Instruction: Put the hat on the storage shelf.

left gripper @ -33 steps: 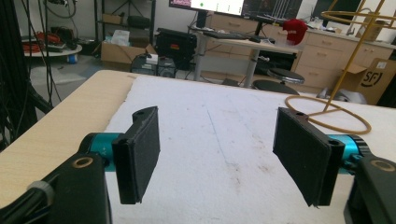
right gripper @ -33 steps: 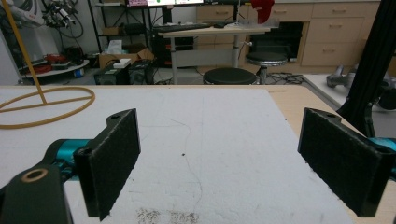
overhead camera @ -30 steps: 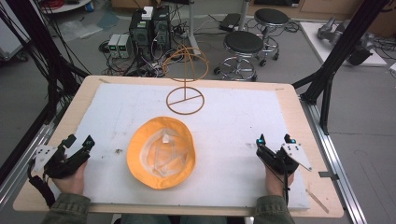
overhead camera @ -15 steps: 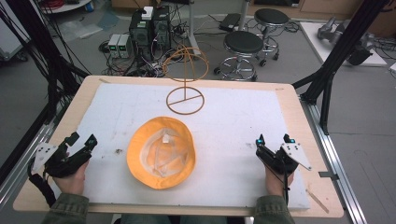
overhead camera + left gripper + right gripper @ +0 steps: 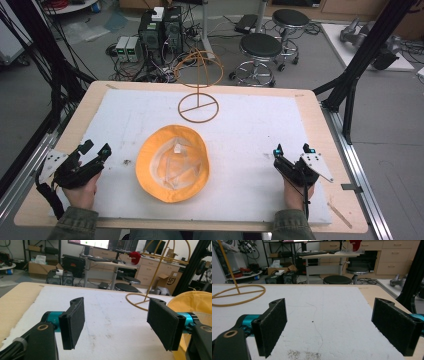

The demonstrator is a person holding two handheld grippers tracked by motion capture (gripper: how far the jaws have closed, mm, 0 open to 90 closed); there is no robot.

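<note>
Your left gripper [image 5: 96, 151] sits at about 8 o'clock on the white mat [image 5: 250, 120], its jaws spread wide with nothing between them. In the left gripper view the same gripper [image 5: 115, 323] looks across bare mat, and the yellow hat [image 5: 195, 302] shows just past the jaw on the right side of that view, near it but not touching.

Your right gripper [image 5: 291, 149] rests at about 4 o'clock on the mat, and its jaws are spread wide too, holding nothing. In the right gripper view that gripper [image 5: 342, 326] faces open mat, with the base ring of the wire stand [image 5: 237, 293] lying toward 10 o'clock.

The hat [image 5: 172, 162] lies near the middle of the mat, a little toward 7 o'clock from centre, turned upside down so its pale lining faces up. It is between your two grippers, closer to the left one and well apart from the right.

The wire stand [image 5: 198, 95] stands upright at 12 o'clock from the hat, its round base just beyond the brim. The mat lies on a wooden table [image 5: 320, 120].
</note>
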